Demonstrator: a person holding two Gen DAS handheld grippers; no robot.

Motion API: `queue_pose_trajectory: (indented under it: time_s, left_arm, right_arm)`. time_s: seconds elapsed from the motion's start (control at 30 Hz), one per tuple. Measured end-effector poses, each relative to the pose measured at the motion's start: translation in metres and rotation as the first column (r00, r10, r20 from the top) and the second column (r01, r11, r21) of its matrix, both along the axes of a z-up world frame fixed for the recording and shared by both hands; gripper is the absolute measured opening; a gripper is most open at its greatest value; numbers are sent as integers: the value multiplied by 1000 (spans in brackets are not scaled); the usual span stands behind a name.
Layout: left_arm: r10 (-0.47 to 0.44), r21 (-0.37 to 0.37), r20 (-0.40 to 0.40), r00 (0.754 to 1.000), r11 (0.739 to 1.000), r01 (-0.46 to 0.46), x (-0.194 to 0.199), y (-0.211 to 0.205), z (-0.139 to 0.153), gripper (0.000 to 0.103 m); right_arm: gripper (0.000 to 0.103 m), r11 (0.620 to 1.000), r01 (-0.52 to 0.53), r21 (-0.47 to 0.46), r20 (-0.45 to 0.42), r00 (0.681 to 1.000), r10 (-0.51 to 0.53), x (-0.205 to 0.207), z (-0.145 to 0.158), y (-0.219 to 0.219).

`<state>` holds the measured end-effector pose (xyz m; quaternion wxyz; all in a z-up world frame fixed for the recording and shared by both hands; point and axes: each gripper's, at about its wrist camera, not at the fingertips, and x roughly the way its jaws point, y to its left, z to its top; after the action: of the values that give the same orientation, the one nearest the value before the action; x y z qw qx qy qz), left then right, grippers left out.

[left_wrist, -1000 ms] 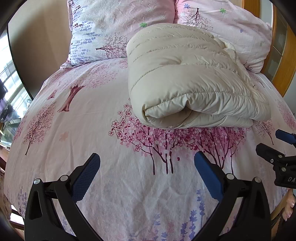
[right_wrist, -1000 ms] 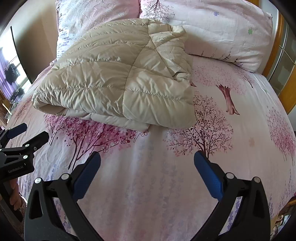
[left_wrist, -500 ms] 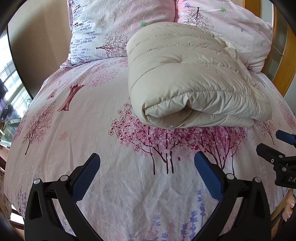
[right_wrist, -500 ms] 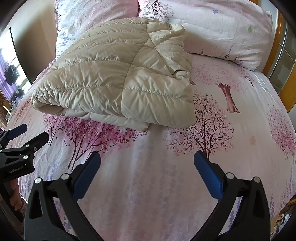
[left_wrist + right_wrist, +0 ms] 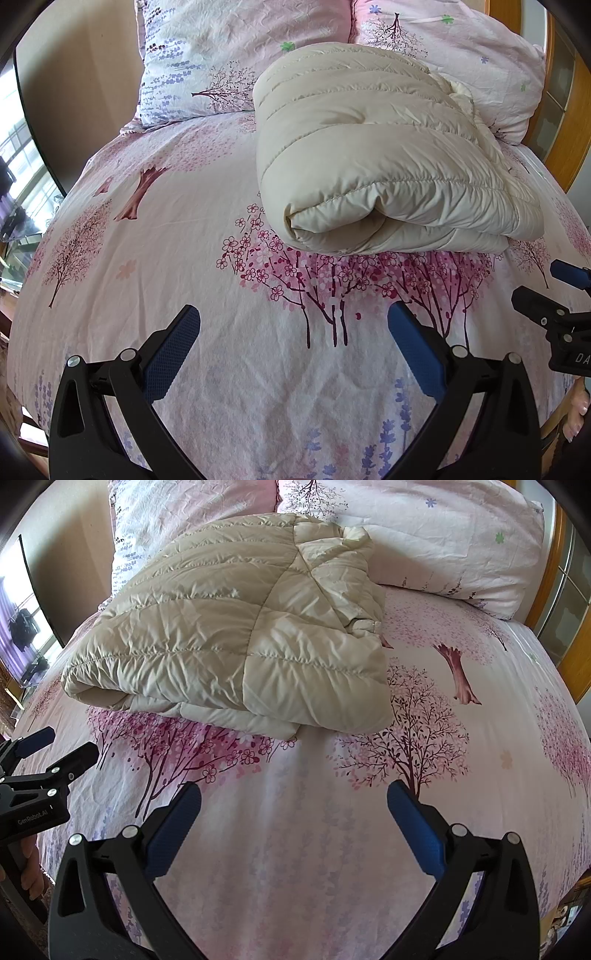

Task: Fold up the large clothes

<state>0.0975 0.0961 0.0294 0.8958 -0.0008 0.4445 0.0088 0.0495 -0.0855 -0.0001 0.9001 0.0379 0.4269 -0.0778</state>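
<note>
Folded cream puffer jacket [image 5: 373,158] far on floral bed cover [image 5: 166,229], likely finished; left gripper [image 5: 293,325] and right gripper [image 5: 293,805] near, jaws wide, empty.

A cream quilted jacket [image 5: 373,155] on a pale pink bedsheet [image 5: 177,236] printed with magenta blossom trees; matching pillows [image 5: 443,535]; black grippers' pads [image 5: 170,350] blue.

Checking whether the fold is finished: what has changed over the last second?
Nothing visibly changed. The folded jacket lies as it was on the bed against the pillows. Left gripper and right gripper hover before it as before, jaws open, holding nothing.
</note>
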Motion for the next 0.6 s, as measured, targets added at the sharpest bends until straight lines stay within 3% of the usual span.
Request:
queue_pose_trajectory:
  time_s: [0.6]
  left_arm:
    - [-3, -9, -9, 1000, 1000, 3, 1, 1, -4, 102]
  right_arm:
    - [101, 1000, -3, 5, -3, 1000, 3, 1, -2, 1]
